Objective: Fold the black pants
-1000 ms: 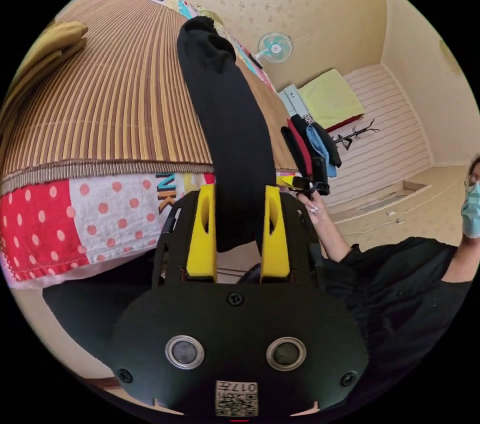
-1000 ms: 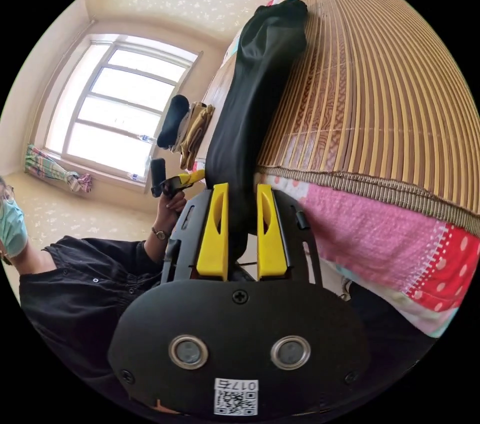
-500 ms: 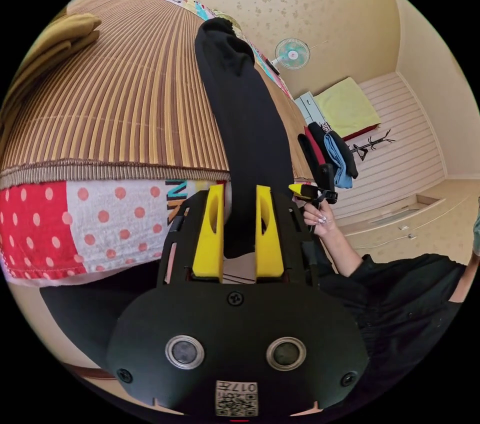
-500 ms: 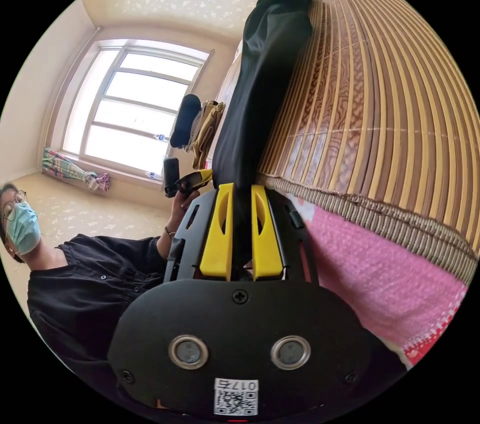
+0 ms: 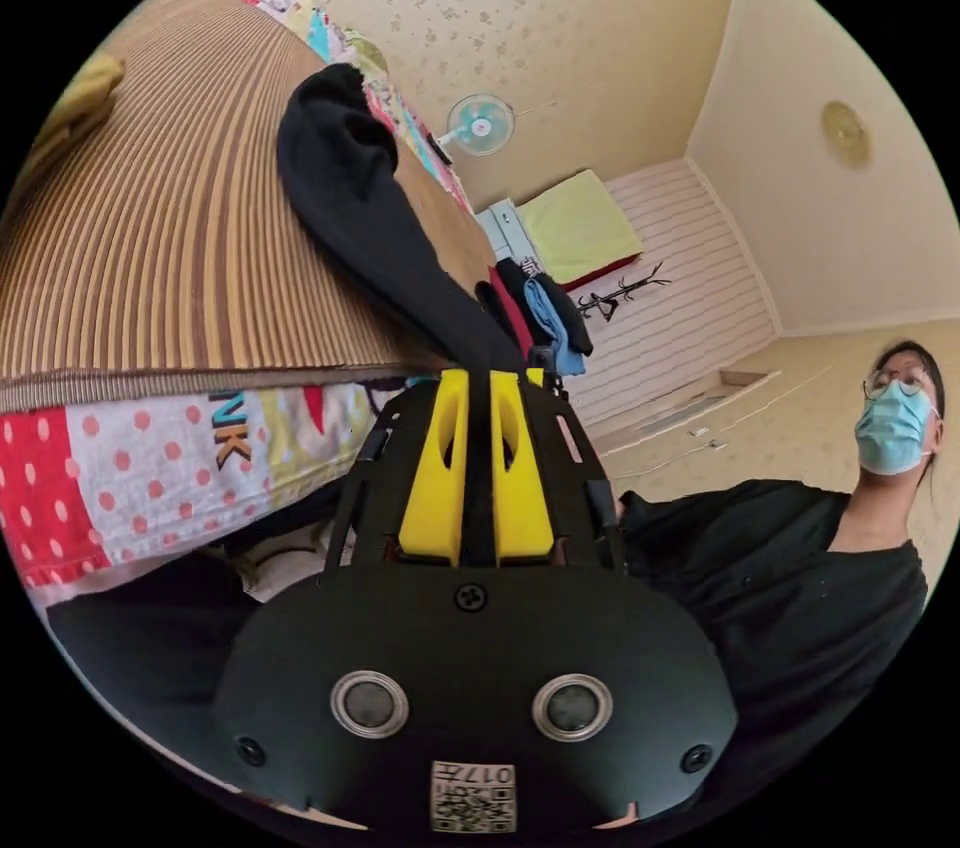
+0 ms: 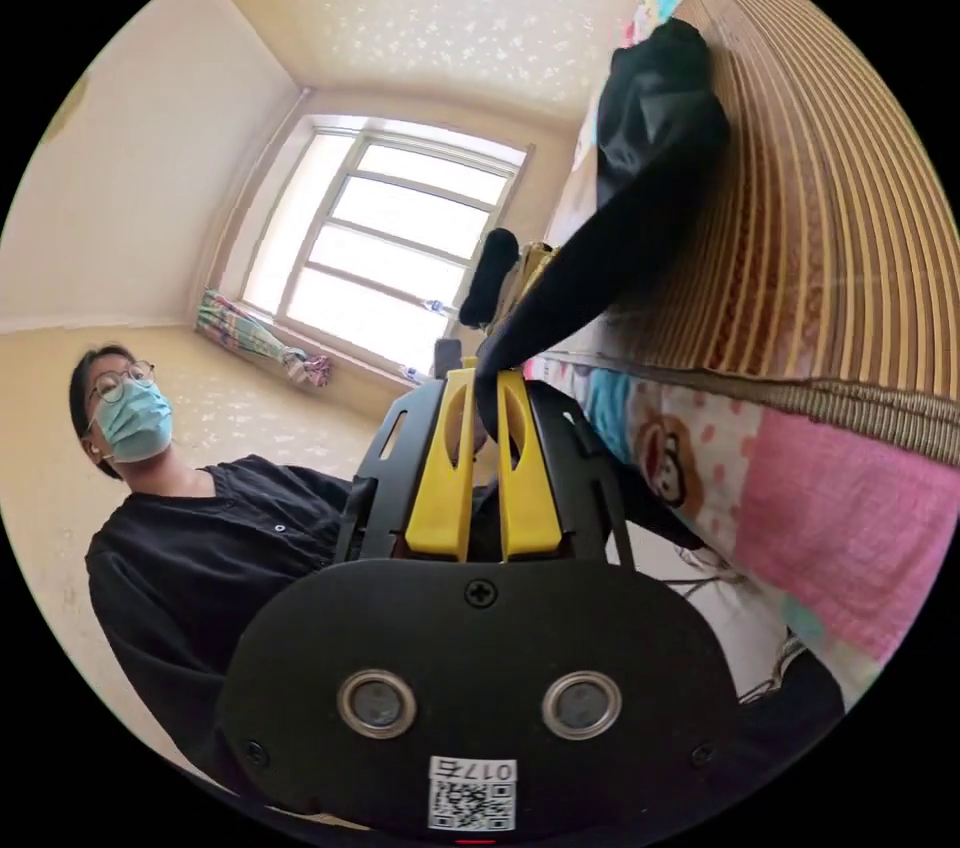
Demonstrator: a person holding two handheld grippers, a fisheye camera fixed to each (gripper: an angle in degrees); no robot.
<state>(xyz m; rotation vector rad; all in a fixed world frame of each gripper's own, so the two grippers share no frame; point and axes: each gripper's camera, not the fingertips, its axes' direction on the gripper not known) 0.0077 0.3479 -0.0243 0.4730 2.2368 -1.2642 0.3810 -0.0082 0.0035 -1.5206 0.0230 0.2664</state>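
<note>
In the left gripper view, my left gripper (image 5: 478, 388) has its two yellow jaws pressed together on a thin edge of the black pants (image 5: 365, 208); the cloth runs down between them as a dark strip. From the jaws the pants stretch away, up and to the left, onto the striped bamboo mat (image 5: 150, 258) that covers the bed, and end in a bunched lump at the far end. Below the mat's woven border hangs a patchwork quilt (image 5: 120, 478) with red and white dotted squares. To the far left on the mat lies some folded mustard-yellow cloth (image 5: 75, 103). Beyond the bed, a pile of dark, red and blue clothes (image 5: 540, 313) sits near the mat's right edge, with a wall fan (image 5: 480, 124) further off. My own black top (image 5: 790, 578) shows at the right.

In the right gripper view, my right gripper (image 6: 487, 388) is likewise closed on the black pants (image 6: 640, 218), the fabric pinched between both yellow jaws. The pants rise from the jaws to the right and rest on the bamboo mat (image 6: 850, 218), bunched at the far end. The quilt (image 6: 800, 508) hangs below the mat in pink squares. A bright window (image 6: 400, 248) stands behind, and a stack of folded clothes (image 6: 500, 273) lies near it.
</note>
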